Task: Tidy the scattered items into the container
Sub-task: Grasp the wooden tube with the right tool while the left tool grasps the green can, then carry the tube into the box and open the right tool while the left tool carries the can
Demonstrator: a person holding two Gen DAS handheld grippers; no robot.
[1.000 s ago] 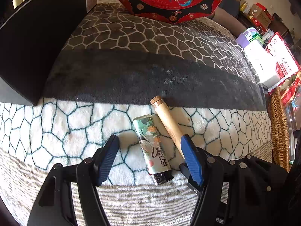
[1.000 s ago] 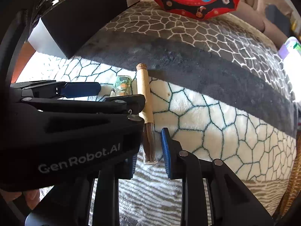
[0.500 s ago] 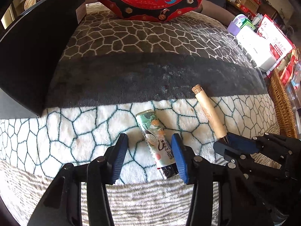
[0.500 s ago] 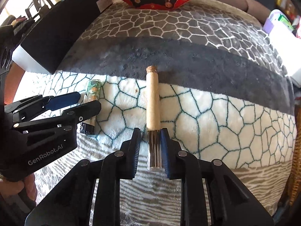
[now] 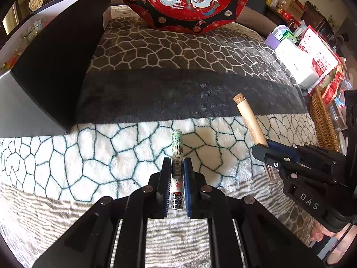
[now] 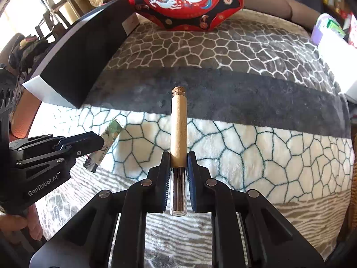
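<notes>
Left wrist view. Left tool [image 5: 177, 178]: black frame, blue ribbed pads, jaws just closed and now pinching the lighter [image 5: 177, 156] by its lower half. Lighter: slim, green-and-white printed wrap, barcode strip facing up, dark metal head nearest the camera; it points away from the camera over the white, teal-veined band of the blanket [image 5: 89, 156]. Blanket: plush, banded white, charcoal and grey with a cracked-stone pattern; a zebra-striped band lies nearest. Open room to the left of the lighter and across the charcoal band. Black box [image 5: 55, 67]: matte, sharp-cornered, at the blanket's far left. Red tin [image 5: 189, 0]: many-sided, printed with white rabbits, at the far edge. Wicker basket [image 5: 323, 122] beside the right edge.

Right wrist view. Right tool [image 6: 178, 178]: same build, jaws closing within the last moment and now pinching the tube [image 6: 178, 147]. Tube: clear glass lower part showing dark sticks, tan paper sleeve above, cork stopper at the far end, reaching out over the charcoal band. Left tool enters from the left, lighter tilted in its grip. Blanket open to the right.
</notes>
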